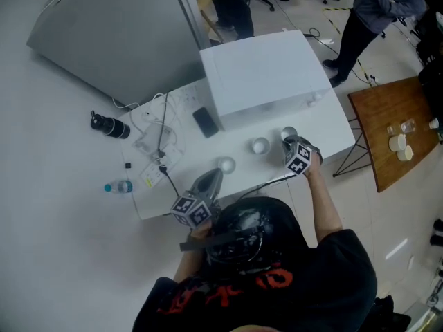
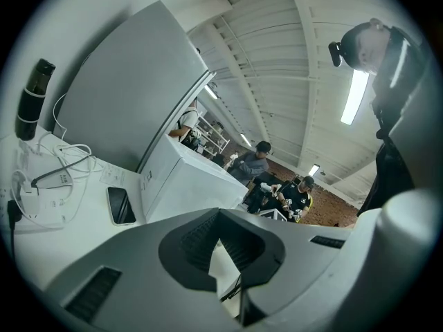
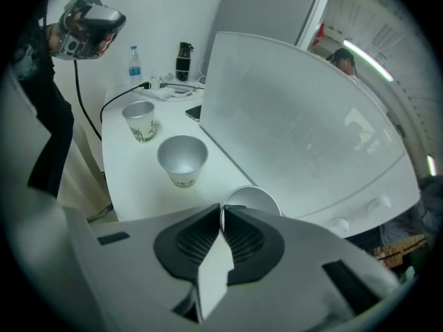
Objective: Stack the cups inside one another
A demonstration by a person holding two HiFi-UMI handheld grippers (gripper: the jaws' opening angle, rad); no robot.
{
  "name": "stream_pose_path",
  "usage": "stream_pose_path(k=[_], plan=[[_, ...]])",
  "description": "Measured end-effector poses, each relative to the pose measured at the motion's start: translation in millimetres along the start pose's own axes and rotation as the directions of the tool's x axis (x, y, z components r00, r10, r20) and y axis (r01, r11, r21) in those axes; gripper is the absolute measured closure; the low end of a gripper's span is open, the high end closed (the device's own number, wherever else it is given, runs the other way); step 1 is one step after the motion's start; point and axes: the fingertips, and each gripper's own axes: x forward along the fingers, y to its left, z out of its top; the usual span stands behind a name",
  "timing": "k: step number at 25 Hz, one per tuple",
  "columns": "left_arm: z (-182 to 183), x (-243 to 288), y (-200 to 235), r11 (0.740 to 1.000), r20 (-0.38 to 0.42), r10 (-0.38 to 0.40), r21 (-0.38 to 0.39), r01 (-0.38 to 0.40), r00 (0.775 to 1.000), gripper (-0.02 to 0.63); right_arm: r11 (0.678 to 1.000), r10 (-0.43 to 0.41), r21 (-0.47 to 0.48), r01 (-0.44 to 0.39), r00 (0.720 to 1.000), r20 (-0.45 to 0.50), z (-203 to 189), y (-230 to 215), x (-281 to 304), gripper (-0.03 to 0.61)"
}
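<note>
Plainly, the nearest paper cup (image 3: 252,198) stands upright on the white table (image 3: 131,178), close against the foot of the big white box (image 3: 297,116). Its near rim is caught between the pads of the right gripper (image 3: 221,213), whose jaws are clenched almost together on the thin wall, one pad inside the cup and one outside. That gripper comes at the cup steeply from above.

A second cup (image 3: 183,156) stands upright and open just beyond the held one, apart from it. A third cup (image 3: 140,118) stands farther along the same line, near the table's other end.

The left gripper (image 1: 211,178) lies low at the table's front edge, near the third cup but not touching it. Its jaws stand a little apart and hold nothing; only table shows through the gap.
</note>
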Motion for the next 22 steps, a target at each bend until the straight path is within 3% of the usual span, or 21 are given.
stream_pose_path(k=[7, 11, 18, 22], plan=[[-6, 6, -2, 1.000, -0.025, -0.029, -0.004, 0.029, 0.999, 0.614, 1.000, -0.012, 0.003, 0.011, 0.992, 0.128, 19, 0, -39, 0.552], [-8, 10, -7, 0.998, -0.045, -0.055, 0.004, 0.055, 0.997, 0.614, 0.998, 0.007, -0.066, 0.005, 0.983, 0.183, 42, 7, -68, 0.552], [-10, 12, -12, 0.997, -0.056, -0.078, 0.015, 0.079, 0.995, 0.614, 0.980, 0.102, -0.187, -0.062, 0.972, 0.212, 74, 45, -78, 0.552], [-5, 6, -9, 0.998, -0.038, -0.055, 0.035, 0.056, 0.998, 0.614, 0.970, 0.142, -0.222, -0.095, 0.968, 0.206, 82, 61, -64, 0.552]])
